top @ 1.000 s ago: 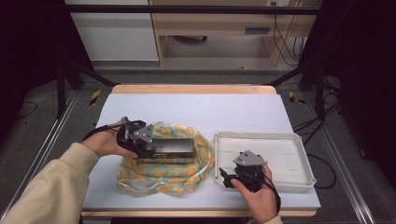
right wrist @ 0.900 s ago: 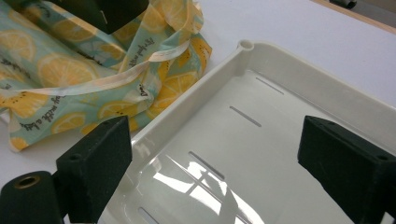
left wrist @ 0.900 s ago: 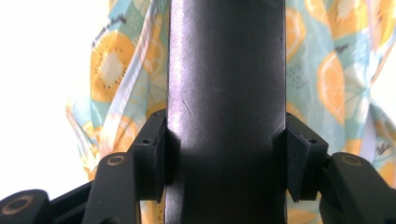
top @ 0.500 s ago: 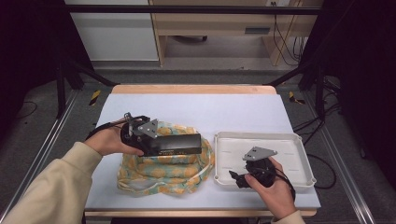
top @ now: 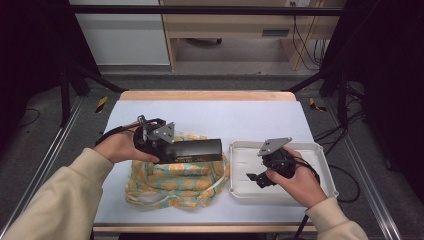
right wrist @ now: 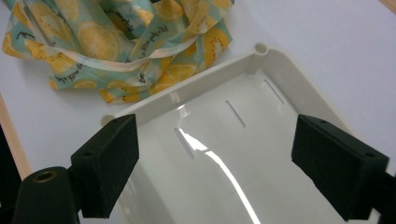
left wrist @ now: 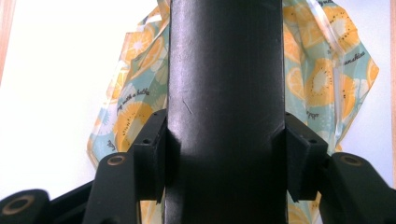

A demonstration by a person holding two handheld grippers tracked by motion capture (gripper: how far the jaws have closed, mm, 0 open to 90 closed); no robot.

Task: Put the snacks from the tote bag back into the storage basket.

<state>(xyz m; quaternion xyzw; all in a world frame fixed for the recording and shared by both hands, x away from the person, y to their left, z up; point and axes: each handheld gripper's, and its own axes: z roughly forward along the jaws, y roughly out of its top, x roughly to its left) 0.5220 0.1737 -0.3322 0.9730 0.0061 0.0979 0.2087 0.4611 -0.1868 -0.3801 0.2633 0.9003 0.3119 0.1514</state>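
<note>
Above the fruit-print bag [top: 175, 180], keep your left gripper [left wrist: 224, 154] clamped on the black box [top: 192, 149]; right gripper [right wrist: 233, 163], jaws wide and empty, just reopened, waits over the white tray [top: 320, 150].

Long black box [top: 192, 149] held level above fruit-print bag [top: 175, 180].

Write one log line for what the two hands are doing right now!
left gripper: shut on black box, above fruit-print bag | right gripper: open, nothing between jaws, over white tray | tray: nothing inside
</note>
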